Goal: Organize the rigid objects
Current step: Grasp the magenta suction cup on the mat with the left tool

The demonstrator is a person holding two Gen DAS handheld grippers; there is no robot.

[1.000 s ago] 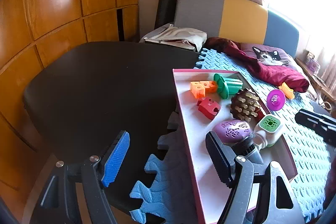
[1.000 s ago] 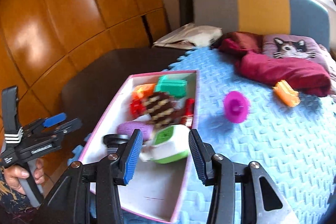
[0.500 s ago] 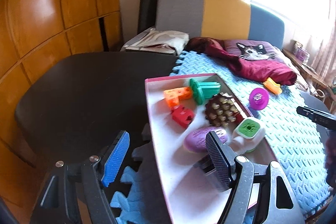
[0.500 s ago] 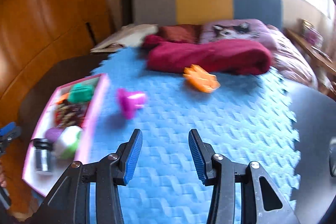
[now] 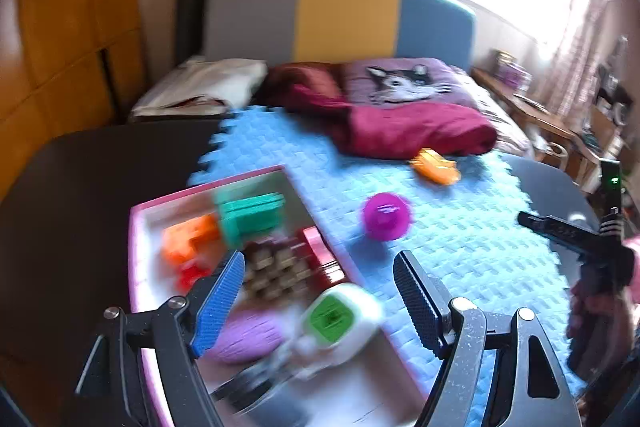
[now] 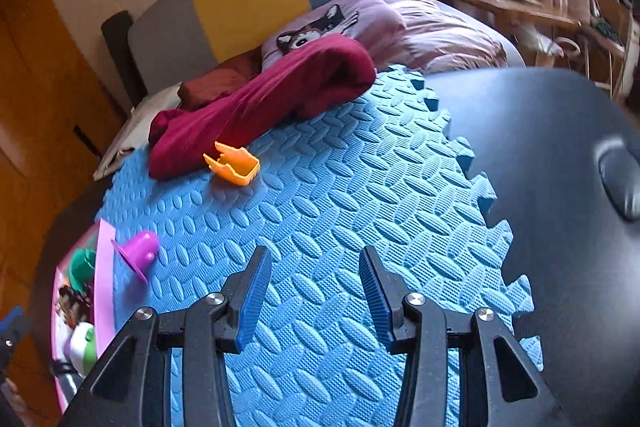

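A pink-rimmed tray (image 5: 134, 227) on the blue foam mat (image 5: 460, 227) holds several toys: a green block (image 5: 250, 217), an orange piece (image 5: 188, 239), a brown studded ball (image 5: 276, 271), a purple oval (image 5: 244, 337) and a white-green cube (image 5: 336, 315). A magenta cap (image 5: 386, 217) and an orange scoop (image 5: 436, 167) lie loose on the mat. My left gripper (image 5: 320, 301) is open and empty above the tray's near end. My right gripper (image 6: 312, 293) is open and empty over bare mat (image 6: 320, 195); the cap (image 6: 138, 251) and scoop (image 6: 234, 167) lie to its far left.
A dark red cloth (image 6: 260, 99) and a cat-print pillow (image 5: 400, 83) lie at the mat's far edge. The mat sits on a dark round table (image 6: 560, 155). A wooden wall (image 5: 60, 47) is on the left. The right gripper shows in the left wrist view (image 5: 568, 235).
The left gripper has swung right, over the tray's near end. The right gripper has swung right and away from the tray, out over bare mat. Both stay open.
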